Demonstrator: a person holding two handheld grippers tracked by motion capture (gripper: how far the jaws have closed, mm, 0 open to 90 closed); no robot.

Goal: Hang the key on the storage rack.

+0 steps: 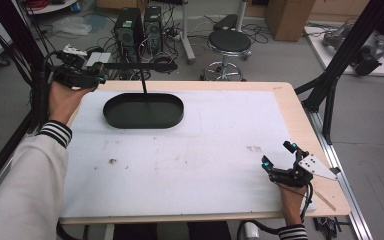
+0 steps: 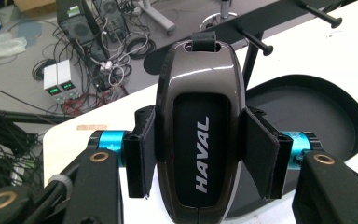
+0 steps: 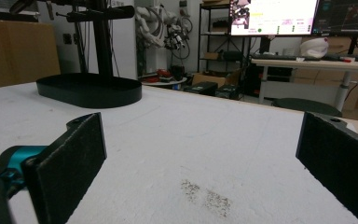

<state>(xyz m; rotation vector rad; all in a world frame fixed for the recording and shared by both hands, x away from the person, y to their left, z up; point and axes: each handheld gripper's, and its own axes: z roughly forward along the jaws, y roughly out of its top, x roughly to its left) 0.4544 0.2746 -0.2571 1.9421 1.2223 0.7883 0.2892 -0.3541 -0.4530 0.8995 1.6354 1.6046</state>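
Glossy oval key fob [image 2: 199,126] between left gripper [image 2: 200,154] jaws; right gripper [image 3: 200,154] jaws wide apart

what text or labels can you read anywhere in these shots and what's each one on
"HAVAL": white letters running up the black face of the car key fob clamped between the left gripper jaws.
Green digits on the two power supplies on the floor: too small to read.
Monitor screens behind the table in the right gripper view: too blurred to read.
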